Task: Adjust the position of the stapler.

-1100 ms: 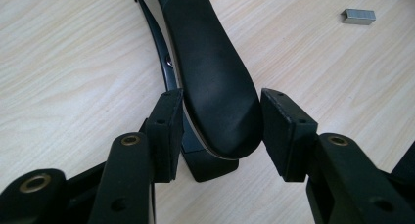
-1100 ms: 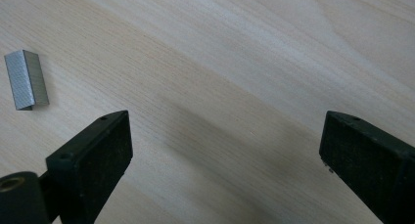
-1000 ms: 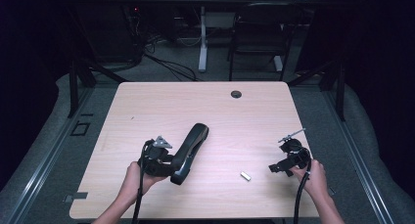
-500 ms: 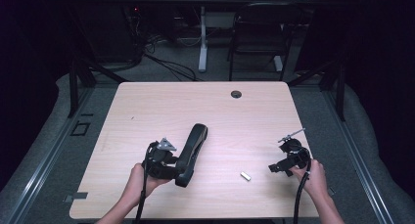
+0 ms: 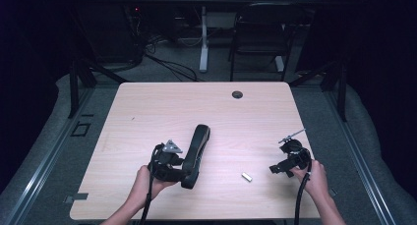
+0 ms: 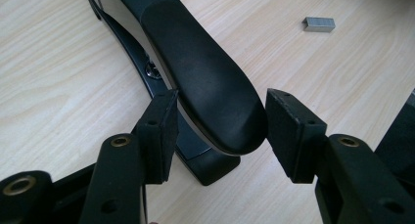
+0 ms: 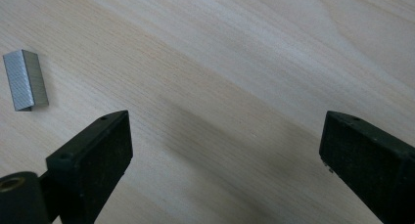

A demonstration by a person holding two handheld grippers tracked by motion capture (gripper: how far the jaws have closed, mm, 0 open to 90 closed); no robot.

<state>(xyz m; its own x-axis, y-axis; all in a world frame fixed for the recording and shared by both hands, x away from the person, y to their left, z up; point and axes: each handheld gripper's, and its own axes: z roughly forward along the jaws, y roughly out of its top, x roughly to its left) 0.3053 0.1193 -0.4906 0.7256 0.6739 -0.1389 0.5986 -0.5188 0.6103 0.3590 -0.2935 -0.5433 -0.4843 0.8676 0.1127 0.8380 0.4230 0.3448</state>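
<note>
While my left tool [image 6: 218, 131] sits spread around the stapler's [image 6: 195, 72] near end at lower centre of the table [image 5: 162, 107], touching one pad, my right tool [image 7: 225, 155] gapes beside the staples [image 7: 24, 79].

No legible text or labels, seemingly, on anything.

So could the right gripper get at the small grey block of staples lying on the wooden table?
Probably yes: the right gripper is wide open, low over the wooden table, with bare wood between it and the staple block.
</note>
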